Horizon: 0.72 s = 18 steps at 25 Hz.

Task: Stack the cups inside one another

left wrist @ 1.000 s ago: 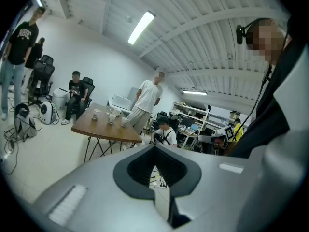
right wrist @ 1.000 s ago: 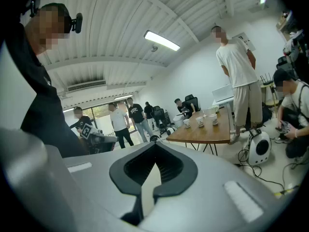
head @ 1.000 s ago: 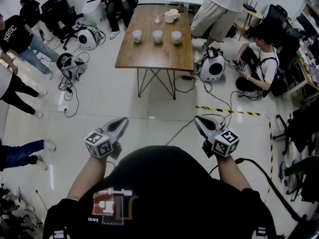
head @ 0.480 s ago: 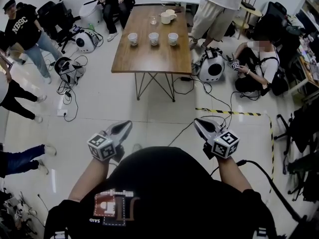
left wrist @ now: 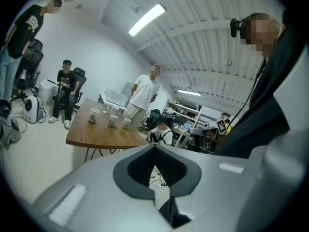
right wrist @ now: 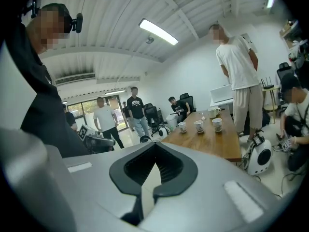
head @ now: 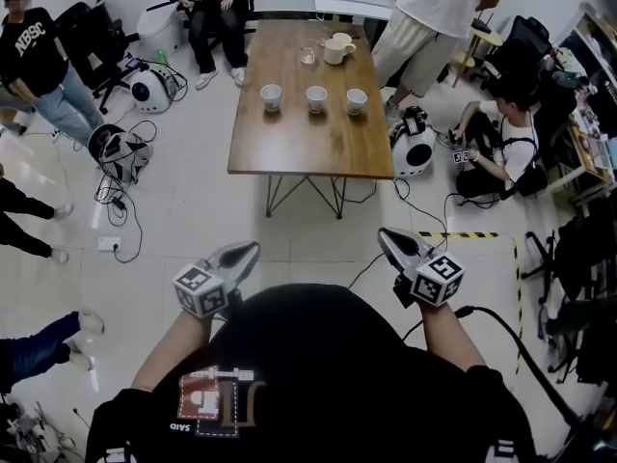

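Carried both pairs of jaws pressed tip to tip with nothing between them, on the left gripper (head: 249,249) and on the right gripper (head: 386,235) alike. Held both low beside the person's torso, pointing ahead toward the wooden table (head: 299,148); judged this a resting carry, since nothing lay within reach to grasp. Found the three cups (head: 316,97) standing in a row across the tabletop, apart from one another, none inside another, well apart from both grippers with open floor between. Took the stacking as not yet begun.

Saw only from the head view how far off the table lay, along with the yellow-and-black tape (head: 463,234) on the floor before it. Got from the gripper views what the steep look down hid: the cups upright in side profile, a white mug (right wrist: 214,111) beyond them at the far end, and a standing person in light clothes (right wrist: 236,76) close by the table's edge. Confirmed the shut tips there too, meeting at the front of each dark notch. Caught, in each gripper view, the other gripper's marker cube (left wrist: 223,125) off to the side.
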Available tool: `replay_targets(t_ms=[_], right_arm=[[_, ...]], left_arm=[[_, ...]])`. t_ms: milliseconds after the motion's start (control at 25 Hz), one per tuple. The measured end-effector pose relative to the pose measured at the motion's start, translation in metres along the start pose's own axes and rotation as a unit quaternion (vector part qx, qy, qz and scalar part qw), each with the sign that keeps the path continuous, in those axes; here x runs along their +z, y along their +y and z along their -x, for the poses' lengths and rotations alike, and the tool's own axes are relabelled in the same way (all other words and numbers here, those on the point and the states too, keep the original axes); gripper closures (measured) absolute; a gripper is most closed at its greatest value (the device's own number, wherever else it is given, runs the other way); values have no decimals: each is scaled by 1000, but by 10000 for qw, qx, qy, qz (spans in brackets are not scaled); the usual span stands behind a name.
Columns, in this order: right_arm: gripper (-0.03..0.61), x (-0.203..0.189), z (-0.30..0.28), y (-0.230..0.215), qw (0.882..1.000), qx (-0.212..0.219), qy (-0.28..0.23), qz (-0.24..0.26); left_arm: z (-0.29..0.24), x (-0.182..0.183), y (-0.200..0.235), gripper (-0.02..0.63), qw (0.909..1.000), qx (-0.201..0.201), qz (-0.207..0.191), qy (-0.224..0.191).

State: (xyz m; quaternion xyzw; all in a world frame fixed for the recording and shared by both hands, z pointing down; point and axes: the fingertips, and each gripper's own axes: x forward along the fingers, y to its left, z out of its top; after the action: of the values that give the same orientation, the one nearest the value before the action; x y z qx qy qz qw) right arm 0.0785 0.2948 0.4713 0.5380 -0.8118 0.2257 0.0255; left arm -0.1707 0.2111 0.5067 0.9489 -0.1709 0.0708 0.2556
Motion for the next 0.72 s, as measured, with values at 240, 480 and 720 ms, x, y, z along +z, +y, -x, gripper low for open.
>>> replay_targets(t_ms=[240, 480, 720], right_arm=[[566, 33, -83, -22, 9996, -249, -12, -137], [565, 66, -137, -73, 9992, -385, 117, -76], [565, 94, -186, -164, 9993, -140, 304, 176]], left_arm=[[1, 43, 88, 612, 9999, 16, -54, 124], [-20, 75, 151, 612, 9996, 243, 158, -68], [-72, 111, 184, 612, 9962, 823, 178, -228]])
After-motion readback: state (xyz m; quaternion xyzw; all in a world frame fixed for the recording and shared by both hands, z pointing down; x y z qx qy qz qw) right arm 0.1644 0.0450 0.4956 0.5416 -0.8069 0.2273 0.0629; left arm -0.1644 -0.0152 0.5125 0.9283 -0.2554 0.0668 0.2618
